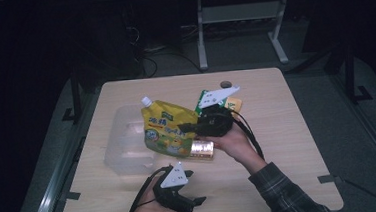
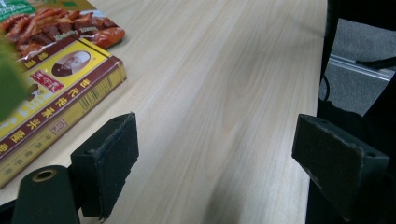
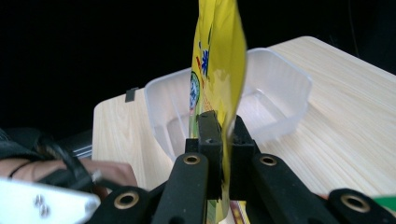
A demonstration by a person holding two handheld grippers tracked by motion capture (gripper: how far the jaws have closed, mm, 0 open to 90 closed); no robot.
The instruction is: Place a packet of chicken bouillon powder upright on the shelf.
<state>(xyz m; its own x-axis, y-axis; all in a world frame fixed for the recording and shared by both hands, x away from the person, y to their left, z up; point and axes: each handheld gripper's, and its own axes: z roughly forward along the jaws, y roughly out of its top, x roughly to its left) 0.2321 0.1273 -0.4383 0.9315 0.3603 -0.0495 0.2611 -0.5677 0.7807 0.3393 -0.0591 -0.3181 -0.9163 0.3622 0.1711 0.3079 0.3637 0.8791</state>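
Note:
My right gripper (image 1: 183, 129) is shut on a yellow spouted drink pouch (image 1: 166, 130) and holds it upright above the table, over the right edge of the clear plastic tray (image 1: 121, 145). In the right gripper view the jaws (image 3: 223, 126) pinch the pouch's lower edge (image 3: 219, 60), with the tray (image 3: 280, 88) behind it. My left gripper (image 1: 195, 187) rests low near the table's front edge. Its jaws stand wide apart (image 2: 215, 163) over bare wood with nothing between them.
A gold can (image 1: 202, 148) lies beside the pouch under the right hand. A yellow and red food box (image 2: 51, 93) lies flat on the table, seen also behind the right gripper (image 1: 233, 103). The table's right edge is close to the left gripper.

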